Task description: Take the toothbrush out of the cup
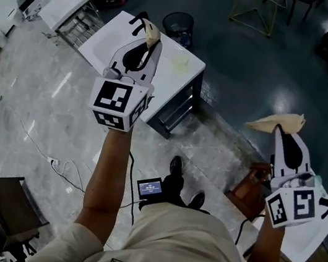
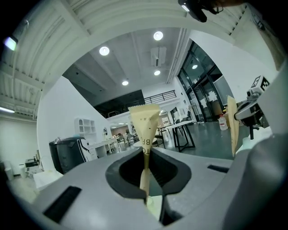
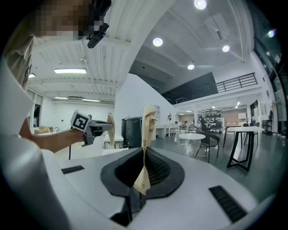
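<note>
Between the jaws of the left gripper (image 1: 150,32) and the right gripper (image 1: 277,123) nothing is held; both pairs are pressed together, high over the floor (image 1: 43,106). No cup or toothbrush is seen, perhaps out of frame, so progress cannot be judged.
</note>
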Available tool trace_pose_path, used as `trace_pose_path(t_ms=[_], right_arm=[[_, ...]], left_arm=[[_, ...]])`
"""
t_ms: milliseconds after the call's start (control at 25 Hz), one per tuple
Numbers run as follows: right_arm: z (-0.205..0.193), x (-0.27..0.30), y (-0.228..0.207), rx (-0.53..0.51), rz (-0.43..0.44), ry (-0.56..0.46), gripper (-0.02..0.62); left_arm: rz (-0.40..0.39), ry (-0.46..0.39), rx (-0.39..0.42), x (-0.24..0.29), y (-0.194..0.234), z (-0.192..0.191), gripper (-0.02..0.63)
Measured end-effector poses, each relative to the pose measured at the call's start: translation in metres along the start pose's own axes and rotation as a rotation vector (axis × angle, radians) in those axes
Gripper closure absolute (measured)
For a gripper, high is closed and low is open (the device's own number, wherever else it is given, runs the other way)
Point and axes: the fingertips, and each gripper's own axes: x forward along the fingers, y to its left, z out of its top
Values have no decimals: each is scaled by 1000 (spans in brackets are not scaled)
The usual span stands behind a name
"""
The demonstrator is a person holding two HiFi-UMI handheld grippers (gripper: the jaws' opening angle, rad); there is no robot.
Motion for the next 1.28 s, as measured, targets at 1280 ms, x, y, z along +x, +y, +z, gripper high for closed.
trace_pose_path(t_ms=[1280], right_arm=[[28, -142, 20, -92, 141, -60, 584]], left_arm=[[-110, 17, -54, -190, -185, 61, 575]])
